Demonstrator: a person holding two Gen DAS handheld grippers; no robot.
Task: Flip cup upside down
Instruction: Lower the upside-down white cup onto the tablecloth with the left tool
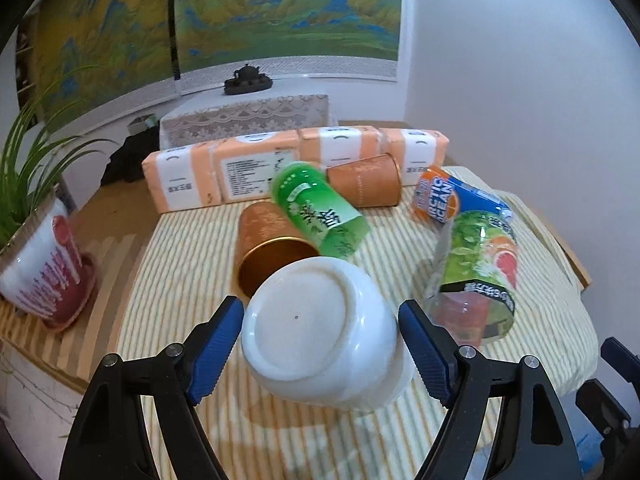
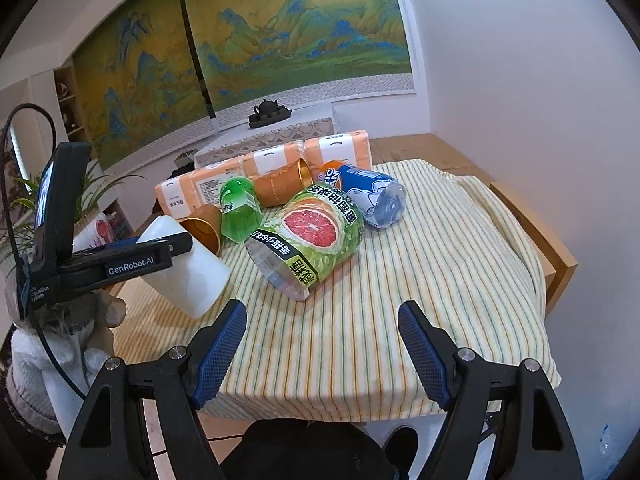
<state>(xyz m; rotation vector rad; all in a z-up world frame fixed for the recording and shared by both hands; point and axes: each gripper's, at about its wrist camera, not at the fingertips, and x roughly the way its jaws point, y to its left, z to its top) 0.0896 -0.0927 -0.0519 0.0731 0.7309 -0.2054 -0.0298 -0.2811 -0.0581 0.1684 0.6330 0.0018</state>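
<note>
A white ceramic cup (image 1: 320,332) is between the blue pads of my left gripper (image 1: 320,344), its flat base turned toward the camera and its mouth down toward the striped cloth. The pads touch its sides. In the right wrist view the same cup (image 2: 188,268) is tilted, held off the cloth at the left by the left gripper (image 2: 160,248). My right gripper (image 2: 322,344) is open and empty over the near part of the striped cloth (image 2: 400,280).
Lying on the cloth are a grapefruit-label bottle (image 2: 308,236), a green bottle (image 2: 238,210), a blue-orange bottle (image 2: 368,192) and two orange tubes (image 1: 268,244) (image 1: 364,184). Orange tissue packs (image 1: 296,164) line the back. A potted plant (image 1: 40,248) stands at left. The wall is close on the right.
</note>
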